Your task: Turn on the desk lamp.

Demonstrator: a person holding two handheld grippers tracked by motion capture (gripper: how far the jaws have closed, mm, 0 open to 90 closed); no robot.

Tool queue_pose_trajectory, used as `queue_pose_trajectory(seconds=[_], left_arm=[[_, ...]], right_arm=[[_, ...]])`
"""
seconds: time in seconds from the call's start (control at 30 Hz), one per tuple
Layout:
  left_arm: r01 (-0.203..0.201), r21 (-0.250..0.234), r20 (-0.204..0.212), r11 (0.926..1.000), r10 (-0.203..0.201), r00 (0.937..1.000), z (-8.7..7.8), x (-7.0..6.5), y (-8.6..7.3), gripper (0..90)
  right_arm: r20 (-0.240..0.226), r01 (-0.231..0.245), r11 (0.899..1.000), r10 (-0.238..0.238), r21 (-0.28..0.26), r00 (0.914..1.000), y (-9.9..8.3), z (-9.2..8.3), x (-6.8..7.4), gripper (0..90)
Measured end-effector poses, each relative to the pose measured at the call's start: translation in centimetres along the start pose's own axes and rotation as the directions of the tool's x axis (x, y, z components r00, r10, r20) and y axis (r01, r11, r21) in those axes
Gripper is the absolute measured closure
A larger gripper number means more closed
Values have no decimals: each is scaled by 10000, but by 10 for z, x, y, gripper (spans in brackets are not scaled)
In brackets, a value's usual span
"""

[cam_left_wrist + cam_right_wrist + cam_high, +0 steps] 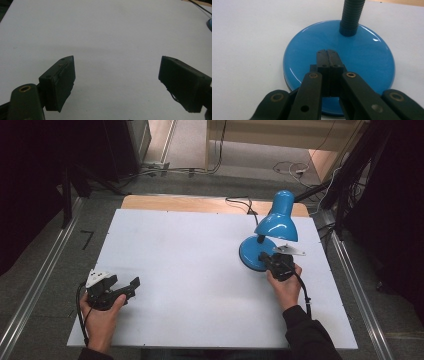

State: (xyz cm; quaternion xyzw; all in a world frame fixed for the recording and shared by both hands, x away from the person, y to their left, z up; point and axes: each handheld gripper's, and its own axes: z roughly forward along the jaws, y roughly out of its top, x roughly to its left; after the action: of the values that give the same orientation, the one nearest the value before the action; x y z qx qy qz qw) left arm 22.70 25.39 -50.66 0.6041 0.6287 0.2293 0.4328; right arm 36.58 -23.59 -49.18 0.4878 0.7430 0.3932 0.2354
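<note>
Around my spot: white tabletop point(190, 270) w/ a wooden strip point(200, 202) at its far edge, grey floor point(200, 180) beyond w/ loose cables point(290, 168), metal rails point(35, 285) either side.

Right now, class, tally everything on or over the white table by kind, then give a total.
Blue desk lamp: 1
Black gripper: 2, the left gripper open and the right gripper shut over the lamp's base
Total: 3
</note>
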Motion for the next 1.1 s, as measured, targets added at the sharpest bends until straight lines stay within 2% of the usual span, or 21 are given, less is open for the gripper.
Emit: queue_pose_trajectory(seconds=[0.8, 1.03, 1.1], left_arm=[[12, -29, 35, 10000, -12, 10000, -2, 0, 0, 148], [-6, -29, 36, 10000, 7, 10000, -1, 0, 0, 148], [14, -70, 53, 10000, -14, 10000, -1, 0, 0, 148]], right_arm=[[199, 546, 9984, -548, 128, 9983, -5, 2, 7, 882], [27, 188, 9997, -188, 149, 9998, -5, 1, 5, 879], [2, 222, 9998, -222, 22, 9998, -4, 0, 6, 878]])
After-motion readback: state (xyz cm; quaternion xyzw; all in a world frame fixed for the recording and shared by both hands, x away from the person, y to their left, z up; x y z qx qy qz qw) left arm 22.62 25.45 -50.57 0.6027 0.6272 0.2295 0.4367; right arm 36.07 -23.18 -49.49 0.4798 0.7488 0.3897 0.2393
